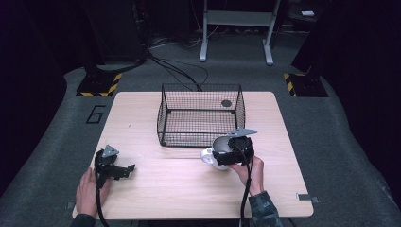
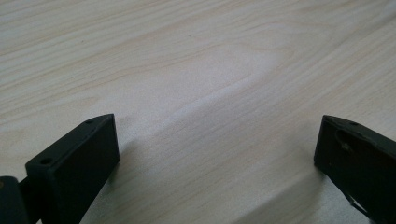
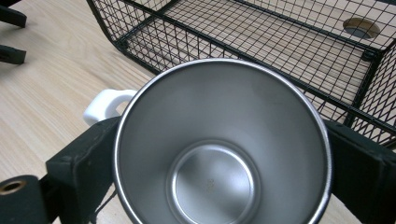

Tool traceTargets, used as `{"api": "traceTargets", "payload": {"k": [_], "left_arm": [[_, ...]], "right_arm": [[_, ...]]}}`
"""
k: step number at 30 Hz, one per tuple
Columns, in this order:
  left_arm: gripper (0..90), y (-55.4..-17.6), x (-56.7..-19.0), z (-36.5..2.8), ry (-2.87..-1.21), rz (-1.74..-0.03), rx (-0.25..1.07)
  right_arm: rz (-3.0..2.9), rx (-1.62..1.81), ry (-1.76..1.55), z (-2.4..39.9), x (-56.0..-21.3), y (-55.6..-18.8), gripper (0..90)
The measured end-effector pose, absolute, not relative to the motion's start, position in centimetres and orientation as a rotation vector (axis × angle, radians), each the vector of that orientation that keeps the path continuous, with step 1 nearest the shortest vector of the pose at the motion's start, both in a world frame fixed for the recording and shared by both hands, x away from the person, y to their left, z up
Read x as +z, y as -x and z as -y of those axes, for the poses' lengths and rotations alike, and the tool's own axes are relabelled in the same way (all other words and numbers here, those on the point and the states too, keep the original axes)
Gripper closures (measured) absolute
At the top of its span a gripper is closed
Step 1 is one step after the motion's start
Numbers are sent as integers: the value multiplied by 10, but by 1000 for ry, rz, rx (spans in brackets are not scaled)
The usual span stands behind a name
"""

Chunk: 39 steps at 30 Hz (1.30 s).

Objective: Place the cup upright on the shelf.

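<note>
A white mug with a steel inside [image 3: 219, 149] and a white handle [image 3: 106, 106] sits between the jaws of my right gripper [image 3: 219, 154], which is shut on its sides. In the high view the mug [image 1: 211, 156] is just in front of the black wire basket [image 1: 201, 116], with my right gripper [image 1: 230, 152] over it. My left gripper [image 1: 126, 170] rests low on the table's near left, held by a hand. Its jaws stand wide apart in the left gripper view [image 2: 217, 149], with only bare wood between them.
The wooden table [image 1: 189, 189] carries the empty wire basket [image 3: 261, 51] at its middle back. A round hole [image 1: 226, 103] in the tabletop lies behind the basket's right part. Cables and a metal stand [image 1: 236, 28] are on the floor beyond.
</note>
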<state>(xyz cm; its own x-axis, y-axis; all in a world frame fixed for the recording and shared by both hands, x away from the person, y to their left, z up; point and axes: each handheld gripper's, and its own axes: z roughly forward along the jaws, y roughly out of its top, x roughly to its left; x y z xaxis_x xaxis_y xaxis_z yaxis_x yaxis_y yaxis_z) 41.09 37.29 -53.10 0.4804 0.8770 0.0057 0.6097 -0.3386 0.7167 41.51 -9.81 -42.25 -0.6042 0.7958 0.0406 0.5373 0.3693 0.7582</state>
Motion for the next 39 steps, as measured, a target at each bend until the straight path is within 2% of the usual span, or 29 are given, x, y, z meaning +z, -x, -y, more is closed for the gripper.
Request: {"api": "traceTargets", "payload": {"k": [39], "left_arm": [[0, -411, -531, -373, -2072, -1224, 523]], "right_arm": [[-2292, 1111, -1149, 114, -370, -424, 58]]}}
